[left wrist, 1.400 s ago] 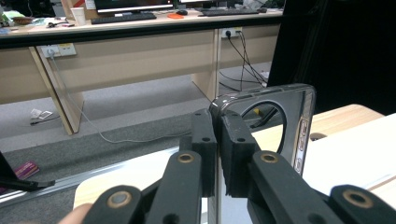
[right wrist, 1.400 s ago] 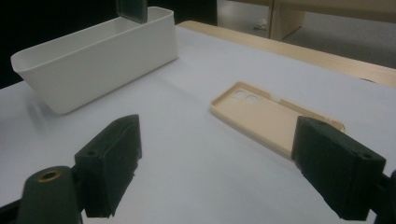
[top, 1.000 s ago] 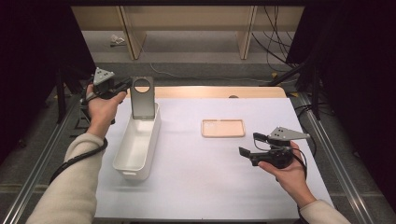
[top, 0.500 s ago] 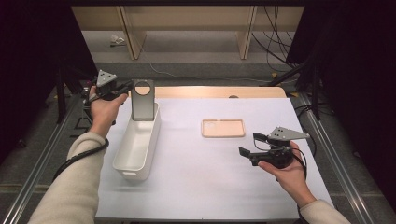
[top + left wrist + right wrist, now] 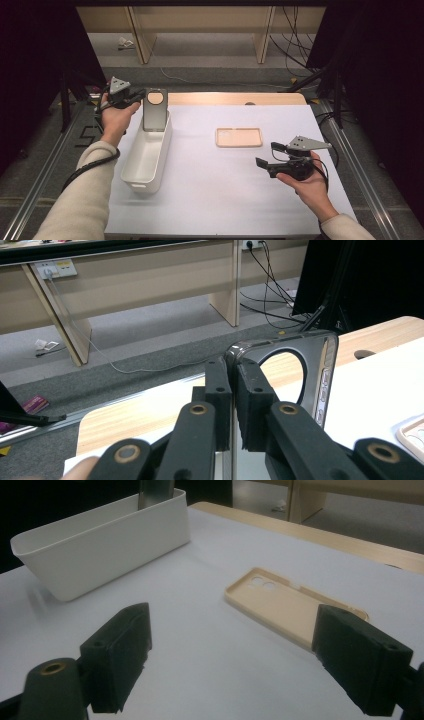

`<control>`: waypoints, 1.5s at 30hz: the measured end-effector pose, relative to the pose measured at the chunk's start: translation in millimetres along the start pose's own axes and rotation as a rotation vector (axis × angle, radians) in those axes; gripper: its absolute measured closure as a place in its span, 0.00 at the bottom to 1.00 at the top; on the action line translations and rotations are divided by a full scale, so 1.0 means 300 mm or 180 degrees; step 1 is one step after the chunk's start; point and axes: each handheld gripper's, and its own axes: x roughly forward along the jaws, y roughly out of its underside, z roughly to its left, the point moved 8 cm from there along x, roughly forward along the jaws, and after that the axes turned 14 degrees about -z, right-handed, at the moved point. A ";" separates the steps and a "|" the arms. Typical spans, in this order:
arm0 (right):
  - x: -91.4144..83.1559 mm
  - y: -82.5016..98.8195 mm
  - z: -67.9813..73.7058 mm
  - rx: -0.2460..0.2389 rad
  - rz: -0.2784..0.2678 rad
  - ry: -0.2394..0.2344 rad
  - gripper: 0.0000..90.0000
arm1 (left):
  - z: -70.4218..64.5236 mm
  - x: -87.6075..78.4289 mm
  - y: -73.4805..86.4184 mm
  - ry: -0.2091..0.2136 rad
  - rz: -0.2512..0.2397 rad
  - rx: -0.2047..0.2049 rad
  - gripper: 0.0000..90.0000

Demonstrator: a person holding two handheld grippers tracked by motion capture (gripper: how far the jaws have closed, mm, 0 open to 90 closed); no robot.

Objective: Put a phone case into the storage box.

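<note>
Grey phone case [image 5: 155, 111] first, from the high view: we see it standing nearly upright, its long axis vertical and its lower end inside the far end of the white bin [image 5: 131, 167], with the round camera cut-out at the top. Our left gripper [image 5: 134, 98] pinches it at the upper left edge, reaching in from the left, so the case sits immediately to the right of that claw. Our right gripper [image 5: 266, 156] rests well apart on the white mat [image 5: 210, 195], pointing left, and the peach phone case [image 5: 239, 137] lies flat just beyond it, long axis running left to right across the table. So the left hand has the grey case, and the right hand is much the nearer to the peach one.

In the left gripper view, the jaws are clamped tight on the thin edge of the grey case [image 5: 320, 365]; the pads [image 5: 250, 400] press on it from both sides, and the case extends to the right past them.

In the right gripper view, the jaws stand wide apart with nothing between them. The peach case [image 5: 285, 605] lies ahead and a little right, and the bin [image 5: 100, 545] ahead to the left. We judge the coming move is lowering the grey case straight down into the bin.
</note>
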 end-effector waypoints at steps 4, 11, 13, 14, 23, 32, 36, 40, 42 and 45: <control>0.000 0.000 -0.002 0.0018 -0.0007 0.0003 0.19 | 0.004 0.004 0.013 -0.0016 0.0013 -0.0017 0.94; 0.001 0.001 -0.002 0.0026 -0.0001 0.0000 0.19 | 0.002 0.011 0.033 -0.0001 0.0047 -0.0008 0.94; 0.000 0.001 -0.002 0.0024 0.0000 0.0000 0.19 | 0.005 0.012 0.039 -0.0008 0.0056 -0.0017 0.94; 0.000 0.002 -0.002 0.0023 0.0001 0.0000 0.19 | 0.006 0.012 0.040 -0.0009 0.0056 -0.0026 0.94; 0.001 0.002 -0.002 0.0021 0.0003 0.0000 0.19 | 0.007 0.018 0.061 -0.0007 0.0091 -0.0034 0.94; 0.002 0.003 -0.003 0.0030 0.0005 -0.0001 0.19 | 0.015 0.019 0.075 -0.0020 0.0104 -0.0066 0.94; 0.002 0.003 -0.003 0.0027 0.0004 0.0000 0.19 | 0.019 0.020 0.082 -0.0020 0.0131 -0.0051 0.94; 0.002 0.004 -0.003 0.0027 0.0009 0.0001 0.19 | 0.021 0.023 0.093 -0.0033 0.0169 -0.0037 0.93; 0.002 0.004 -0.004 0.0025 0.0007 0.0001 0.19 | 0.022 0.025 0.098 -0.0039 0.0197 -0.0020 0.93; 0.002 0.005 -0.004 0.0027 0.0011 0.0002 0.19 | 0.021 0.028 0.106 -0.0054 0.0237 0.0020 0.93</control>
